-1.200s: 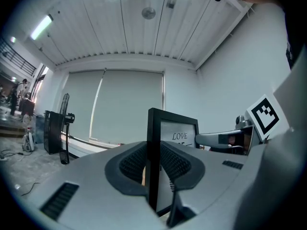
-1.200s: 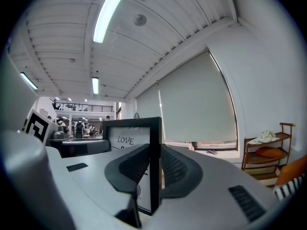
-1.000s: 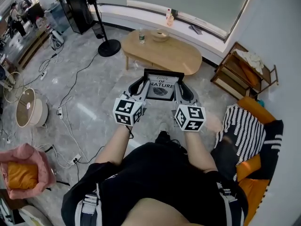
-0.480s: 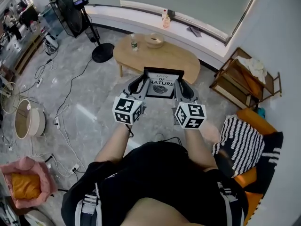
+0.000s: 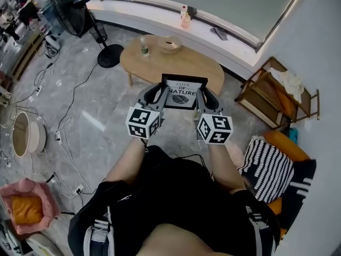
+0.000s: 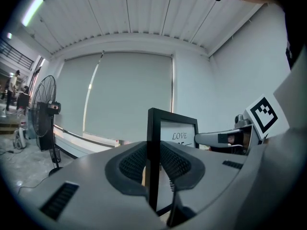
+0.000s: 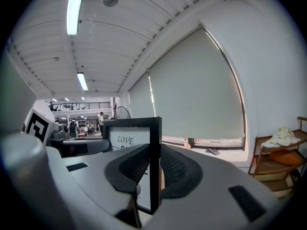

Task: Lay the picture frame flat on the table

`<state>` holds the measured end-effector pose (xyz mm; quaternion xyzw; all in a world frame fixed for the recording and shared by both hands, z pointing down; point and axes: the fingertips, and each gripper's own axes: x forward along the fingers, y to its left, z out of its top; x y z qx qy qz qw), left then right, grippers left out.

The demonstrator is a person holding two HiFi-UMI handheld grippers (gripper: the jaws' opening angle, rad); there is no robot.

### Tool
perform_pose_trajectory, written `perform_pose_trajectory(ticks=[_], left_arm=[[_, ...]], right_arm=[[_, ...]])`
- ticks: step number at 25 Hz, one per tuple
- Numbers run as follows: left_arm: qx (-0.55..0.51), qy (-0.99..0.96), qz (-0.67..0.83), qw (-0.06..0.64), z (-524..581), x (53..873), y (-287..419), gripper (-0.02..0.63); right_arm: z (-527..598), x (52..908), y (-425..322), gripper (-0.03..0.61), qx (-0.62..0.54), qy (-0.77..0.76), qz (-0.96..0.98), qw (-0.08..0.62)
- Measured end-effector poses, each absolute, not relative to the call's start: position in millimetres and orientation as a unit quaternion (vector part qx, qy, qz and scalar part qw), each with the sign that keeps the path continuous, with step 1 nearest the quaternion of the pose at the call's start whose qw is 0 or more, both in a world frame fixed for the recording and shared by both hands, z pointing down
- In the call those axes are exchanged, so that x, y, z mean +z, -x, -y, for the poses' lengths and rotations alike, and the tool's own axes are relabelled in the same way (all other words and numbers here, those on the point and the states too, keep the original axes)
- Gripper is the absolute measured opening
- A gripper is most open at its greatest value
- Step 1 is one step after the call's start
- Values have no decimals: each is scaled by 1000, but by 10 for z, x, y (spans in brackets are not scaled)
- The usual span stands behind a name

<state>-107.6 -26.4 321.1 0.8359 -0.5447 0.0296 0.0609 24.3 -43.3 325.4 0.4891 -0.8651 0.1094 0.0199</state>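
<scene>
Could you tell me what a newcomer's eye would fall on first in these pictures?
The black picture frame stands out first, held upright in mid-air at the centre of the head view. The left gripper is clamped on its left edge and the right gripper on its right edge. Just beyond it stands an oval wooden table, carrying a bowl and a bottle.

Living-room set inside a large open hall. Evidence: oval wooden desk (image 5: pixel 186 68), standing fan (image 5: pixel 68 1), open wooden shelf (image 5: pixel 274 89), striped cushion (image 5: pixel 269 167) on orange seat (image 5: pixel 279 142), roller blind (image 5: pixel 213 4), polished stone floor (image 5: pixel 101 121). Railed upper gallery (image 7: pixel 81 105) and strip lights (image 7: pixel 73 8) beyond.
</scene>
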Motion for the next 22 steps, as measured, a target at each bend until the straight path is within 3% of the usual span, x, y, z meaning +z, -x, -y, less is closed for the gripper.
perform_pose_trajectory(ticks=[12,22], left_arm=[[39,-840,535,81,1427,3576,1217,97],[46,-863,492,107,3395,3747,1511,97]], right_arm=[[1558,3618,-106,87,131,-494,859,34],[3444,3763,184,87,150,-527,835,50]])
